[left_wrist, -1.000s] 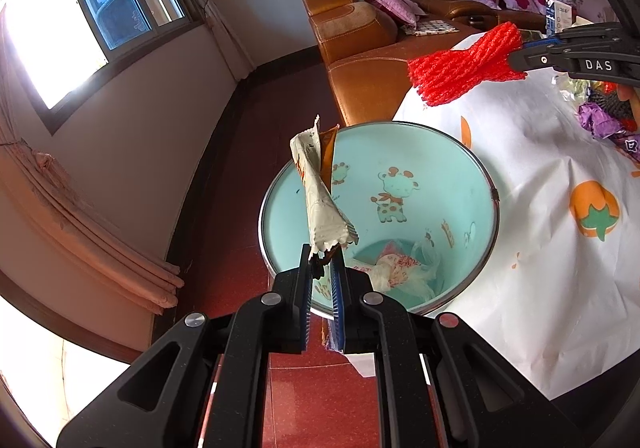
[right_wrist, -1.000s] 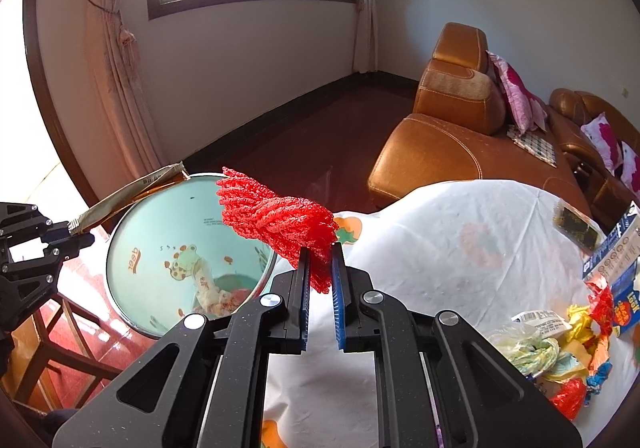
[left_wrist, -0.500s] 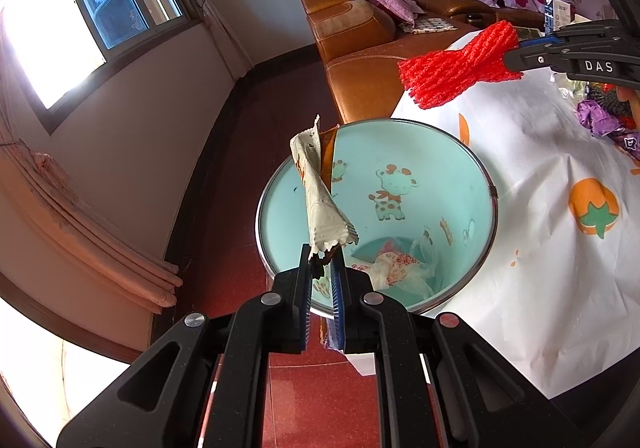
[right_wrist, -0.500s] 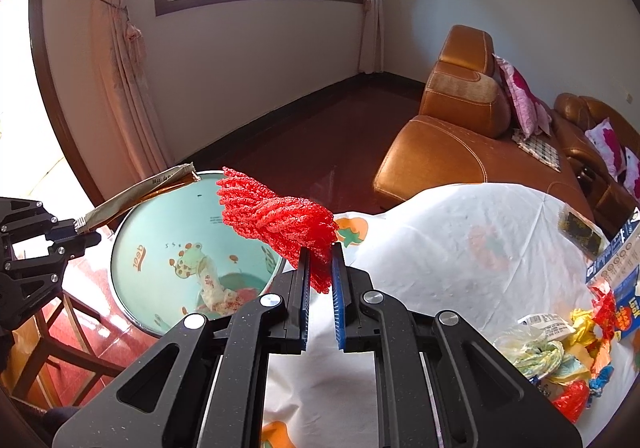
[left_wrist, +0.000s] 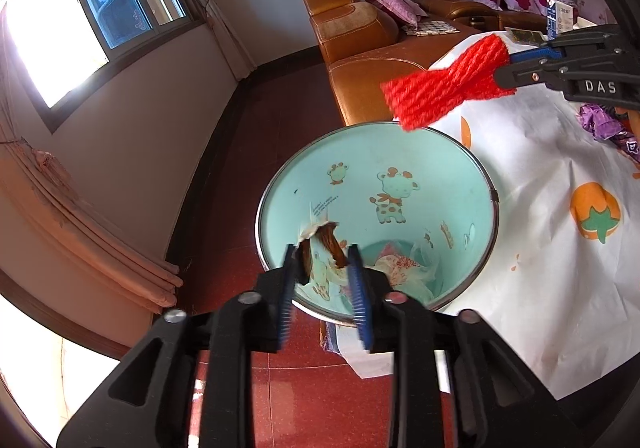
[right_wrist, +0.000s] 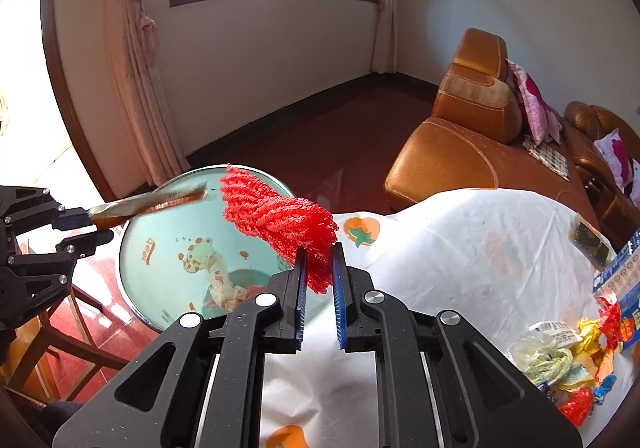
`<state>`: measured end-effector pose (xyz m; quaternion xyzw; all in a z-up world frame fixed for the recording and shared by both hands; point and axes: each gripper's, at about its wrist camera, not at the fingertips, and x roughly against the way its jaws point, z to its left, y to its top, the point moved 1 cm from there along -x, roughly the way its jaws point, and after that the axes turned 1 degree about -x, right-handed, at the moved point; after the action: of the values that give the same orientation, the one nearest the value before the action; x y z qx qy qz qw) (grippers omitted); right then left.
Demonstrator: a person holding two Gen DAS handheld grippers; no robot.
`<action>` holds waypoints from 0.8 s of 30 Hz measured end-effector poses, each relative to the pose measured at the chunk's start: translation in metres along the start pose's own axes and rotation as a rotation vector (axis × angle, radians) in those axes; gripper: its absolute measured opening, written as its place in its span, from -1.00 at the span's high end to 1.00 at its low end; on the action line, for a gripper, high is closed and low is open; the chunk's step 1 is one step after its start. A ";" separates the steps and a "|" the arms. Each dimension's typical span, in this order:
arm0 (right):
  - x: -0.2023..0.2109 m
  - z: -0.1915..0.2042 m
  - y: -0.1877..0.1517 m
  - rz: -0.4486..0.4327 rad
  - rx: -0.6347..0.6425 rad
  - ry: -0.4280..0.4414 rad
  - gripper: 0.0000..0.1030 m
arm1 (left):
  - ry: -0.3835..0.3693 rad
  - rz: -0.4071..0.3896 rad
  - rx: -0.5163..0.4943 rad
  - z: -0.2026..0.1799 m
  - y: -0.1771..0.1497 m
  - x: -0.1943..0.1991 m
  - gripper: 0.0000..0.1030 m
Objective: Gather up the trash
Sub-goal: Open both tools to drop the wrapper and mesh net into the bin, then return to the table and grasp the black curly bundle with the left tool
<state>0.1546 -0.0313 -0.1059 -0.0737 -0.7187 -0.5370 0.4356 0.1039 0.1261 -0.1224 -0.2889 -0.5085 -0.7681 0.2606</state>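
Observation:
A round mint-green trash bin (left_wrist: 400,168) with cartoon giraffes stands on the floor beside the table; it also shows in the right wrist view (right_wrist: 160,248). My left gripper (left_wrist: 324,260) is open over the bin's near rim, and a brown-and-beige wrapper (left_wrist: 320,240) is slipping down between its fingers. In the right wrist view the wrapper (right_wrist: 148,202) still sticks out from the left gripper (right_wrist: 80,226). My right gripper (right_wrist: 319,268) is shut on a red foam net (right_wrist: 280,216), held at the bin's far rim (left_wrist: 444,88).
The table carries a white cloth (right_wrist: 460,248) with orange prints. A pile of wrappers (right_wrist: 568,348) lies at its right. A brown leather sofa (right_wrist: 472,136) stands behind. Crumpled trash (left_wrist: 400,264) lies in the bin's bottom. A wooden chair (right_wrist: 60,336) stands under the left gripper.
My left gripper has opened and the wrapper has dropped lower between its fingers. My right gripper has carried the red net closer to the bin.

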 end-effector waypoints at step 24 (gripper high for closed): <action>0.146 -0.096 -0.084 -0.151 -0.248 -0.219 -0.16 | -0.111 -0.095 0.020 -0.065 0.029 0.029 -0.58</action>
<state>0.0701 -0.1993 -0.0577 -0.1307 -0.6934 -0.6416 0.3009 0.0920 0.0518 -0.1039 -0.3040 -0.5429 -0.7574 0.1979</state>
